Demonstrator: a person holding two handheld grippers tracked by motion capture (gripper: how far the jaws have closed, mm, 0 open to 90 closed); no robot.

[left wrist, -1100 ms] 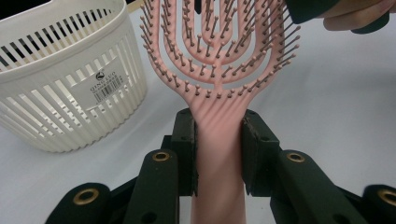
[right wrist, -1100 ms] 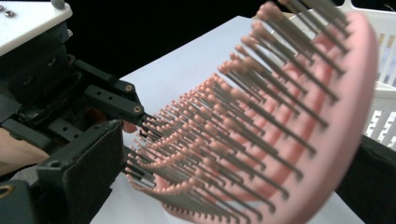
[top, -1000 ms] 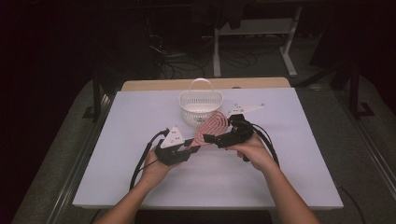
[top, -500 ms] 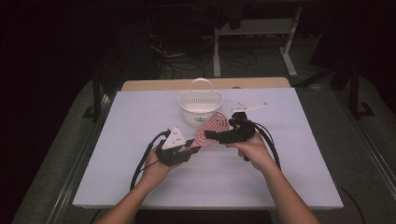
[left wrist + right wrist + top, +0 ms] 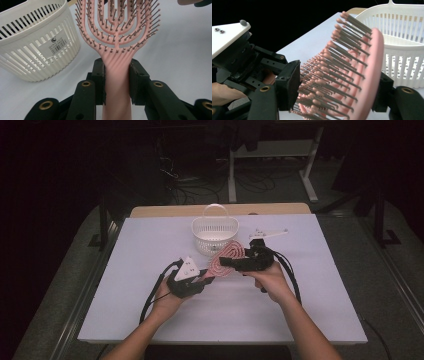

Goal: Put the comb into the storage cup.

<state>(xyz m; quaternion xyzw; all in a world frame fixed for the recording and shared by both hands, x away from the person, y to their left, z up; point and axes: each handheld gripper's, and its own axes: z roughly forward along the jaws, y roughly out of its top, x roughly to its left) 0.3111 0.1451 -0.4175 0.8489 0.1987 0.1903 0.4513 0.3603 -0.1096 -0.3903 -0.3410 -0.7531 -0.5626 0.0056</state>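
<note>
The pink hairbrush (image 5: 225,259) hangs above the white table (image 5: 150,245), just in front of the white basket (image 5: 215,232), bristles turned toward you. Your left gripper (image 5: 117,82) clamps its handle, both pads pressed flat against the pink stem. Your right gripper (image 5: 337,92) straddles the brush head; its jaws have just been closing, one pad against the smooth back, the other meeting the bristle tips. Behind the basket's right side lies a small white bracket (image 5: 268,233), apart from the brush.
</note>
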